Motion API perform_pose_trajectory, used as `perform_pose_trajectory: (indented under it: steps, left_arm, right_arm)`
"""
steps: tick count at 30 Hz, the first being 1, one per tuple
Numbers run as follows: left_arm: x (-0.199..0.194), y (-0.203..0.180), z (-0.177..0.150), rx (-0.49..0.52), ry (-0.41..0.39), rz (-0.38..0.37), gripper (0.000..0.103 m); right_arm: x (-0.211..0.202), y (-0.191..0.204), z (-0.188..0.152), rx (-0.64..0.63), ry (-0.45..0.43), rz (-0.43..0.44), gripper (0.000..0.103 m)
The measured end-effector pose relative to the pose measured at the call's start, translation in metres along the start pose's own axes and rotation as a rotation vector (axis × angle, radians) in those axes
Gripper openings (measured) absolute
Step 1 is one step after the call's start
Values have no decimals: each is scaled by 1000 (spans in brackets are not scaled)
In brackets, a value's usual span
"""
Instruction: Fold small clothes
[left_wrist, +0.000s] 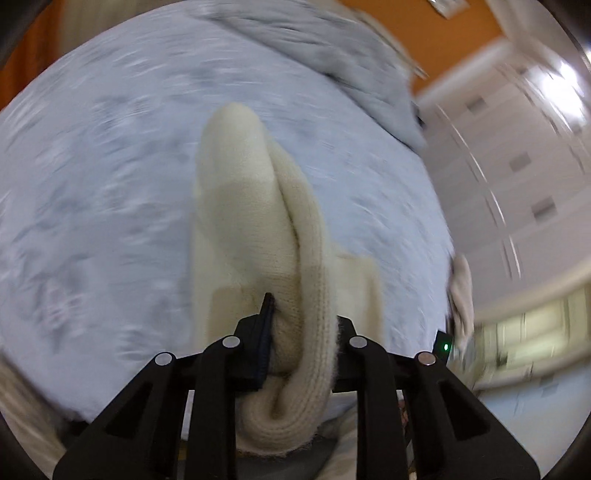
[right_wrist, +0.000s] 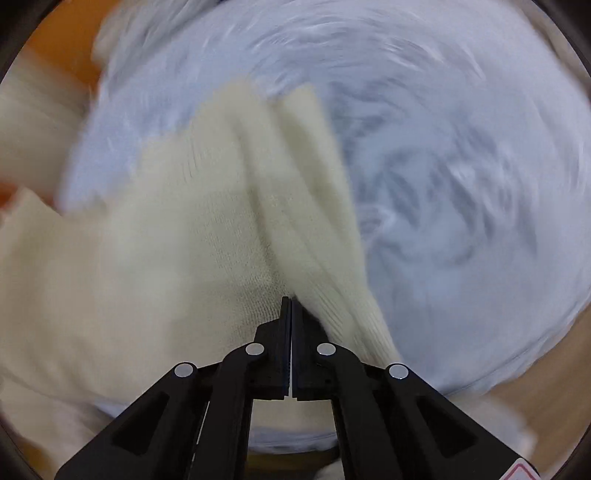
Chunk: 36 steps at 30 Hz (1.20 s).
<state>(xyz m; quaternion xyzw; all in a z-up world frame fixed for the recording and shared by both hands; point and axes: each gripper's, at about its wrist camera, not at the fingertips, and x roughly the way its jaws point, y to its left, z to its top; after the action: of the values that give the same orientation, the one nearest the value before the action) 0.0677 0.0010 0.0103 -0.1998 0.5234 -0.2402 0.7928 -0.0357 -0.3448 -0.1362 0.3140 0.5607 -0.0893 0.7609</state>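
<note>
A cream knit garment (left_wrist: 240, 206) hangs over the pale blue bedsheet (left_wrist: 92, 184) in the left wrist view. Its thick ribbed edge (left_wrist: 314, 362) runs between the jaws of my left gripper (left_wrist: 295, 314), which is shut on it; the knit hides the right finger. In the right wrist view the same cream knit (right_wrist: 192, 236) spreads to the left over the sheet (right_wrist: 461, 184), and its folds converge at the tips of my right gripper (right_wrist: 291, 306). That gripper's jaws are pressed together, pinching the cloth at the very tip. Both views are blurred.
A grey garment (left_wrist: 332, 48) lies bunched at the bed's far edge. White wardrobe doors (left_wrist: 517, 166) and an orange wall (left_wrist: 424, 29) stand to the right. Another pale cloth (left_wrist: 461, 295) lies at the bed's right edge.
</note>
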Motion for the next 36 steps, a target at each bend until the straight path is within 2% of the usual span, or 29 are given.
perform_pose_trajectory:
  steps: [2,3,4,7,8,9,10,11,12,14,16,18,21,23,24,25,27,28,30,32,34,35,36]
  left_arm:
    - [21,-42,-8,87,42,-9,21]
    - [42,-71,-19,152,84,11,23]
    - [54,-83,-28,189,102,27,25]
    - [97,-116,-65,322,157,105,41]
    - [100,-120,-76,340,167,136,51]
    - [100,-120,-81,351,169,140,65]
    - [91,-118,-91,366,156,122,71]
    - [84,-115,-96,378,141,118,81]
    - [68,-105,-108,402,115,134,85]
    - [54,-89,-118,443,93,188,87]
    - [49,-61,-129,472,100,287,88]
    - [50,-37,-137,460,112,398,88]
    - [57,-12,-138,411,116,450,88]
    - [61,-6,-135,401,112,458,88]
    - [64,-4,-134,405,105,453,88]
    - [66,-5,-132,413,105,460,88]
    - [72,-6,-133,431,114,453,88]
    - [73,-8,-134,433,114,452,88]
    - [71,-10,-136,433,106,426,88]
    - [70,-16,-138,446,96,416,88]
    - [72,-22,-137,471,82,417,88]
    - [73,-23,-136,474,79,415,88]
    - [76,-24,-134,470,78,414,88]
  right_arm:
    - [-18,-5,-3,29,-53,39,9]
    - [-25,-4,-6,7,-82,41,11]
    - [-30,-2,-9,-21,-95,50,14]
    - [-36,0,-18,-56,-115,69,33]
    - [-39,0,-22,-54,-122,64,40]
    - [-45,-3,-29,-53,-127,70,44]
    - [-49,-2,-33,-56,-131,87,47]
    - [-56,-4,-36,-62,-134,115,56]
    - [-63,-2,-38,-69,-133,134,63]
    - [-71,-2,-44,-95,-122,194,68]
    - [-69,14,-41,-114,-99,243,74]
    - [-56,33,-37,-125,-55,276,81]
    - [-15,55,-32,-112,52,221,81]
    - [10,63,-33,-61,129,211,82]
    - [18,66,-34,-34,144,220,76]
    - [20,71,-35,-26,142,227,63]
    - [16,90,-30,-76,127,222,21]
    - [8,100,-27,-106,110,211,16]
    - [-25,113,-12,-130,40,363,14]
    - [-66,123,-3,-180,-47,425,14]
    - [-97,122,0,-247,-139,396,13]
    - [-101,115,0,-252,-153,384,13]
    - [-80,81,6,-237,-153,263,13]
